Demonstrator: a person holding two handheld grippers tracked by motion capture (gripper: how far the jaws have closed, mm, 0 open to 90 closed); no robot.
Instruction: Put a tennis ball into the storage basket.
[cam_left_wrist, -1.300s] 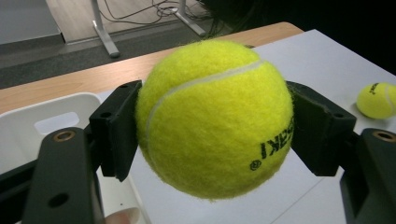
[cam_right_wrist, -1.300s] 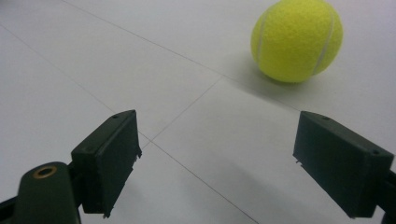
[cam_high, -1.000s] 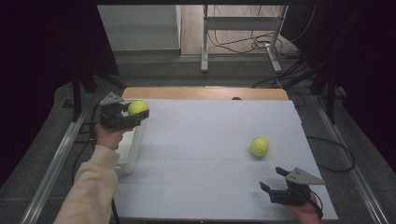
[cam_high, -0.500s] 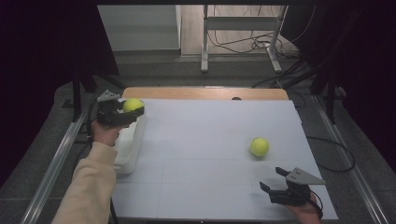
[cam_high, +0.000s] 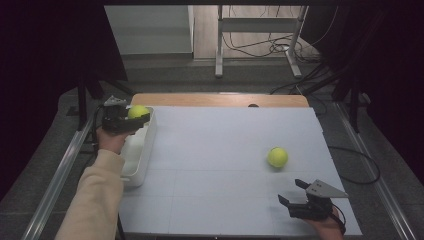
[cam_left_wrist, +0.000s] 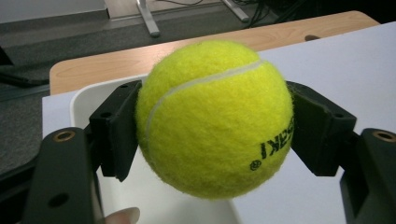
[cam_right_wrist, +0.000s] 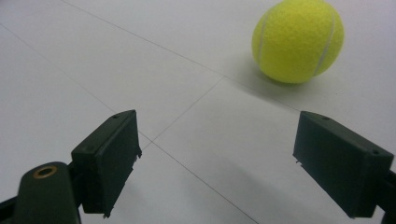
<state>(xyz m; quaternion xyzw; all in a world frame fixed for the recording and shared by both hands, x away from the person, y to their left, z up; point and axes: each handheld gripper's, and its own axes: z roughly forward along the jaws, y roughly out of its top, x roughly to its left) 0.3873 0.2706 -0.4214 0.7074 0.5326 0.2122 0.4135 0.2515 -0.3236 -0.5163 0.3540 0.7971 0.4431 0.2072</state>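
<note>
My left gripper (cam_high: 134, 116) is shut on a yellow tennis ball (cam_high: 138, 111) and holds it above the far end of a white bin (cam_high: 140, 155) at the table's left edge. In the left gripper view the held ball (cam_left_wrist: 215, 119) sits squeezed between both black jaws, over the bin's rim (cam_left_wrist: 77, 100). A second tennis ball (cam_high: 277, 157) lies loose on the white table, right of centre. My right gripper (cam_high: 293, 192) rests open near the front right edge, short of that ball (cam_right_wrist: 298, 39), with nothing between its jaws.
The white table sheet (cam_high: 215, 150) has a wooden strip (cam_high: 215, 99) along its far edge. Metal rails run along both sides of the table. Table legs and cables (cam_high: 260, 47) stand on the floor beyond.
My left gripper has carried its ball a little left and farther back, over the bin's far end. The right gripper and the loose ball have not moved.
</note>
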